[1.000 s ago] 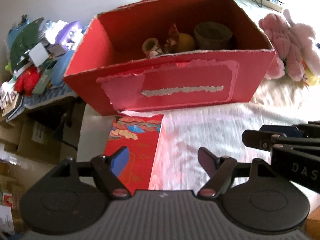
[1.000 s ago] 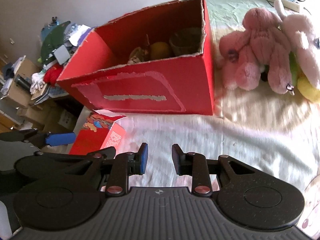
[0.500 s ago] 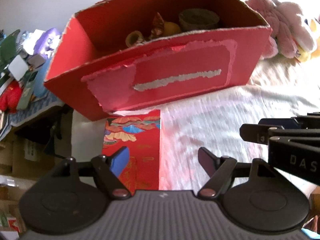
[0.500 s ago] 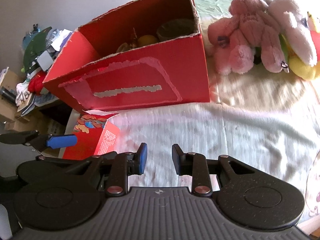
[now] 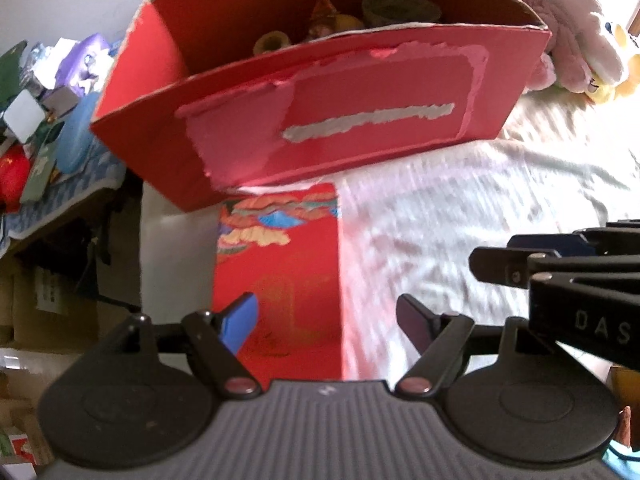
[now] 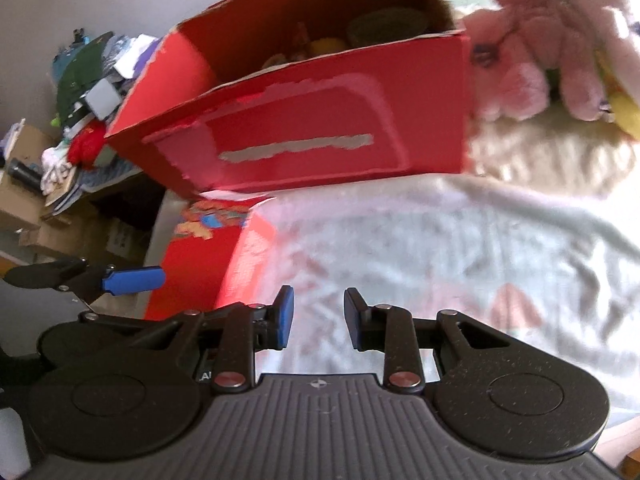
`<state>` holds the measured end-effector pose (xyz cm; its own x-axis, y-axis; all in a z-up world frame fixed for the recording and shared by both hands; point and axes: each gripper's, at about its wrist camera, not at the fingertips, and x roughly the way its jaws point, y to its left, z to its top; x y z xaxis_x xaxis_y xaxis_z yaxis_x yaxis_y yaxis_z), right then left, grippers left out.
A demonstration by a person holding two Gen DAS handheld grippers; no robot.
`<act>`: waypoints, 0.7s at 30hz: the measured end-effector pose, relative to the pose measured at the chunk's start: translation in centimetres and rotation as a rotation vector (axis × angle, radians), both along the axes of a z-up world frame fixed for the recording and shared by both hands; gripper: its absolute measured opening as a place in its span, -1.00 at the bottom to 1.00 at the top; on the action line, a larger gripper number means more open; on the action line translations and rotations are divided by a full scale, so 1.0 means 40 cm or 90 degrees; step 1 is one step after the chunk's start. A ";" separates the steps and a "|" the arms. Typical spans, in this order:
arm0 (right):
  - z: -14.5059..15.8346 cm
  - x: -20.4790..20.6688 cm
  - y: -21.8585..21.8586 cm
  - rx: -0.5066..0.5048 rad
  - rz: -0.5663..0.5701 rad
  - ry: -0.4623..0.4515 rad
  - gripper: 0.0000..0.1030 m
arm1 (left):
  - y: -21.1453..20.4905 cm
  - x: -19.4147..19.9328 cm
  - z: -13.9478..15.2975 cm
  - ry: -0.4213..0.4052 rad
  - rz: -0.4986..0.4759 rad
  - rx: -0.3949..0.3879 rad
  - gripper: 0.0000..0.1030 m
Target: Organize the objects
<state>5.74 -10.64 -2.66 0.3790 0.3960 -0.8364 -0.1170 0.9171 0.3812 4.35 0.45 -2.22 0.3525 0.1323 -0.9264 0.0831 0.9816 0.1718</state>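
On the far left, a cluttered side shelf point(image 5: 48, 128) holds papers and small toys. Next to it, at the left edge of a bed covered by a pale blanket point(image 5: 480, 208), lies a small red gift box point(image 5: 280, 280) with a painted pattern at its far end. Its long axis runs away from the cameras, and its far end points at, and nearly touches, the front wall of a big open red cardboard box point(image 5: 340, 120) behind it. That big box already holds a few small things. To the right of it lie pink plush toys point(image 6: 540, 52).

The left hand-held gripper point(image 5: 326, 322) hovers above the near end of the gift box, jaws wide apart and empty, one finger over the lid and the other over the blanket. The right hand-held gripper point(image 6: 318, 318) hangs over bare blanket just beside the box, jaws parted a little, holding nothing.

Likely risks: the gift box sits right at the bed edge, so an off-centre pinch or a sideways nudge could tip it to the floor. The two grippers are close together and could bump. The soft blanket may let the box sink or tilt.
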 end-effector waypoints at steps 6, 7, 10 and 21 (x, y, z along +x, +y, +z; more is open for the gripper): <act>0.013 0.012 0.062 0.015 0.044 -0.006 -0.39 | 0.063 -0.023 0.013 -0.015 0.035 0.008 0.65; 0.013 0.014 0.069 0.019 0.049 -0.007 -0.38 | 0.073 -0.024 0.014 -0.014 0.044 0.007 0.66; 0.004 0.022 0.088 0.027 0.054 0.002 -0.33 | 0.100 -0.028 0.010 -0.016 0.060 0.001 0.70; -0.005 0.055 0.134 0.043 0.059 0.014 -0.07 | 0.154 -0.033 -0.006 -0.021 0.094 -0.008 0.79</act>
<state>7.93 -5.29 -2.84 0.3195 0.4848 -0.8142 -0.1911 0.8745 0.4458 3.04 6.62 -2.46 0.3600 0.1731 -0.9168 -0.0683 0.9849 0.1592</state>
